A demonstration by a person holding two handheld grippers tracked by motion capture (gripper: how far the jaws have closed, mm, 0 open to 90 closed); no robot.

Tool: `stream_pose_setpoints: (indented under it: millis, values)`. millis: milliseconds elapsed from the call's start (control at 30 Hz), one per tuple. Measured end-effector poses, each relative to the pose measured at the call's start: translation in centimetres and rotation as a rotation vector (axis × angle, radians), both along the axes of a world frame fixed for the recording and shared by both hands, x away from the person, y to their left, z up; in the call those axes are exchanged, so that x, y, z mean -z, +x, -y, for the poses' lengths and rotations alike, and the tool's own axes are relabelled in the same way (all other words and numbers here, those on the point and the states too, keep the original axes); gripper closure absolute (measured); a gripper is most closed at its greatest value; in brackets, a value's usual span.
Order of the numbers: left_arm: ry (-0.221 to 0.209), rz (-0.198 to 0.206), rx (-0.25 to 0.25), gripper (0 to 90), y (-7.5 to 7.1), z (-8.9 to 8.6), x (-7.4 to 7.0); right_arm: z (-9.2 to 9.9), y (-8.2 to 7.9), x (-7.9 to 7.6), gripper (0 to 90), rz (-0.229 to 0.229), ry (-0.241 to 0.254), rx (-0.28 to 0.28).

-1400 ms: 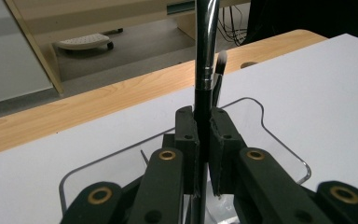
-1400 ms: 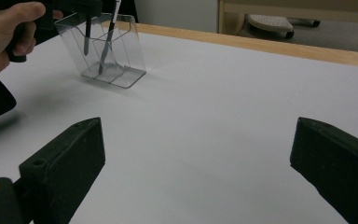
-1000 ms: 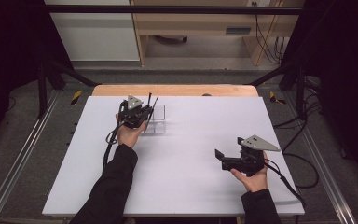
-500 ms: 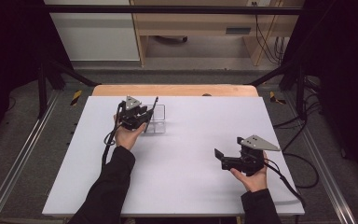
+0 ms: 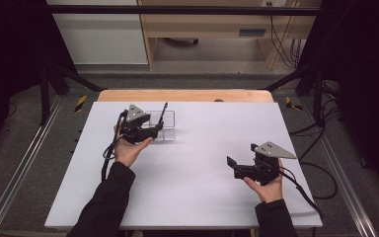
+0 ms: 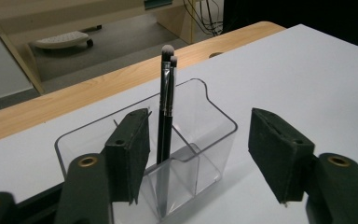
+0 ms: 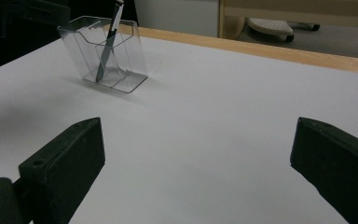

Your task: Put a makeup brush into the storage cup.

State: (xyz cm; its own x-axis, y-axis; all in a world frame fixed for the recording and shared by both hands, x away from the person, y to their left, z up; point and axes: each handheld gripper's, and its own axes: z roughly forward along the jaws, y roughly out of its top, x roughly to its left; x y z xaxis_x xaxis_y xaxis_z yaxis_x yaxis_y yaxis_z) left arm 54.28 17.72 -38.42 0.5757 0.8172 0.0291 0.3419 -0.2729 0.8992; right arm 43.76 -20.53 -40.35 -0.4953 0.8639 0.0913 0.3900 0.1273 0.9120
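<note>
A clear acrylic holder point(image 5: 169, 129) with compartments stands on the white table top point(image 5: 192, 192) at the back left. Two black make-up brushes point(image 5: 164, 111) stand upright in it, tips up. My left gripper point(image 5: 159, 129) is right at the holder's near-left side and is open. In the left gripper view the holder point(image 6: 216, 140) and the brushes point(image 6: 166, 102) show between the spread jaws of that gripper point(image 6: 200, 151), which touch neither. My right gripper point(image 5: 232, 166) hovers open over the right of the table, jaws pointing left. The right gripper view shows it point(image 7: 198, 158) holding nothing, with the holder point(image 7: 126, 60) far off.
A wooden strip point(image 5: 187, 95) runs along the table's far edge. Metal frame rails point(image 5: 24, 163) flank the table on both sides. Cables point(image 5: 321, 177) lie on the floor at the right, and shelving stands behind.
My left gripper has drawn back slightly toward the person, away from the holder. The brushes stay standing in the holder. The right gripper has not moved.
</note>
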Motion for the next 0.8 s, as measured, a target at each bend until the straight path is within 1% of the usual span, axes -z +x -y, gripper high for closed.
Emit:
stream_pose_setpoints:
  millis: [100, 167, 233, 367, 533, 700, 800]
  values:
    - [-0.001, 0.006, 0.005, 30.0, -0.9, -0.3, -0.3, 0.0, 0.0, -0.1, 3.4, 0.001, 0.001, 0.0]
    - [-0.011, 0.005, 0.004, 26.6, -1.5, -0.5, -0.4, 0.1, 0.0, -0.1, 3.4, 0.004, 0.003, 0.003]
    - [-0.017, 0.001, 0.006, 23.1, -1.9, -0.7, -0.3, 0.1, -0.1, -0.1, 3.3, 0.005, 0.003, 0.005]
    - [-0.025, 0.002, 0.015, 18.9, -3.1, -1.0, 0.0, 0.2, -0.1, -0.3, 3.3, 0.009, 0.004, 0.006]
    - [-0.047, 0.015, 0.023, 17.9, -4.3, -1.4, 0.2, 0.2, -0.1, -0.3, 3.1, 0.009, 0.0, 0.006]
    - [-0.053, 0.009, 0.03, 15.9, -5.3, -1.7, 0.4, 0.3, -0.2, -0.4, 2.9, 0.012, 0.002, 0.005]
    - [-0.053, 0.002, 0.034, 15.1, -6.0, -2.0, 0.8, 0.3, -0.2, -0.4, 2.9, 0.012, -0.001, 0.006]
